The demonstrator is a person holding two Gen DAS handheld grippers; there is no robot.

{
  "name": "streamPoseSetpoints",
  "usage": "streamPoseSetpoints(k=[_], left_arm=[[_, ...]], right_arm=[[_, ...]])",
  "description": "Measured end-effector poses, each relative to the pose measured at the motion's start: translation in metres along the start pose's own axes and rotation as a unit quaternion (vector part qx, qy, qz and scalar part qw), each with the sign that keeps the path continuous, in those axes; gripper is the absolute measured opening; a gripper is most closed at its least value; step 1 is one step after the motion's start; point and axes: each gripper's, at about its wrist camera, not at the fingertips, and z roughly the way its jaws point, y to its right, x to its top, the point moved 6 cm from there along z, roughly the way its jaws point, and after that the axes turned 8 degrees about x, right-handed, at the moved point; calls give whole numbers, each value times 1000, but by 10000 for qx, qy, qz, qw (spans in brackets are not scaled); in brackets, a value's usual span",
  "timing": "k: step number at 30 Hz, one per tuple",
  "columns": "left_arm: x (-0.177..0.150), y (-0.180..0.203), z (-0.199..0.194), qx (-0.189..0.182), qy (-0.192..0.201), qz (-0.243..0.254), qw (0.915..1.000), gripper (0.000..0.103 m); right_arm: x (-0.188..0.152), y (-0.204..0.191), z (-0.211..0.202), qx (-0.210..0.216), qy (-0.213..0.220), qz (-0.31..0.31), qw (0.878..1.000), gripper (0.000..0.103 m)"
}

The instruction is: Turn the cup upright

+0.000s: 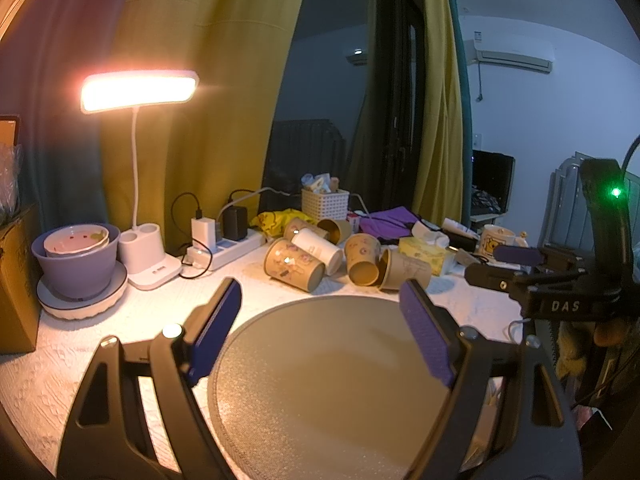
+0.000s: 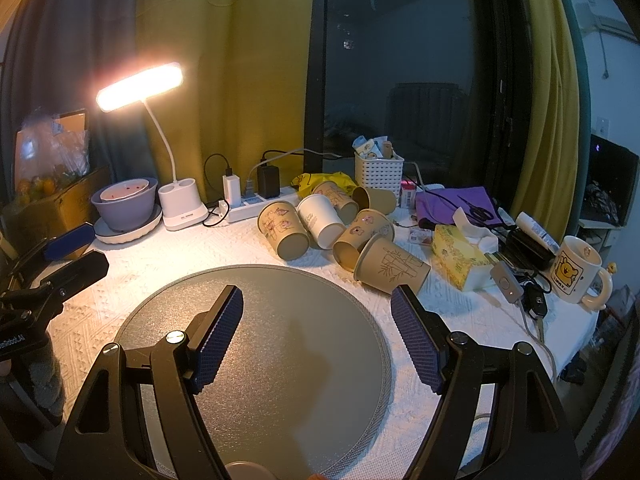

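Observation:
Several paper cups lie on their sides in a pile behind a round grey mat [image 2: 256, 344]. In the right wrist view the nearest is a brown cup with a bamboo drawing [image 2: 394, 266], with a white cup [image 2: 322, 220] and another brown cup [image 2: 282, 230] beside it. In the left wrist view the pile shows as a brown cup [image 1: 296, 265] and a white cup [image 1: 318, 246]. My left gripper [image 1: 320, 300] is open and empty above the mat [image 1: 332, 384]. My right gripper [image 2: 316, 300] is open and empty above the mat, short of the cups.
A lit desk lamp [image 2: 182, 200], a purple bowl [image 2: 124, 202] on a plate, a power strip [image 2: 256, 202], a white basket [image 2: 378, 174], a tissue box [image 2: 460, 256] and a mug [image 2: 576, 276] crowd the table. The right gripper [image 1: 520, 264] shows in the left wrist view.

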Motion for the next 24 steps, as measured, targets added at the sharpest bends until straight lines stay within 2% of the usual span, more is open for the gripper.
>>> streamPoseSetpoints(k=[12, 17, 21, 24], left_arm=[[-3, 2, 2, 12, -49, 15, 10000, 82], [-3, 5, 1, 65, -37, 87, 9999, 82], [-9, 2, 13, 177, -278, 108, 9994, 82], [-14, -8, 27, 253, -573, -76, 9980, 82]], right_arm=[[1, 2, 0, 22, -11, -2, 10000, 79], [1, 5, 14, 86, -102, -44, 9999, 79], [2, 13, 27, 172, -150, -23, 9997, 79], [3, 21, 42, 246, -240, -12, 9994, 79]])
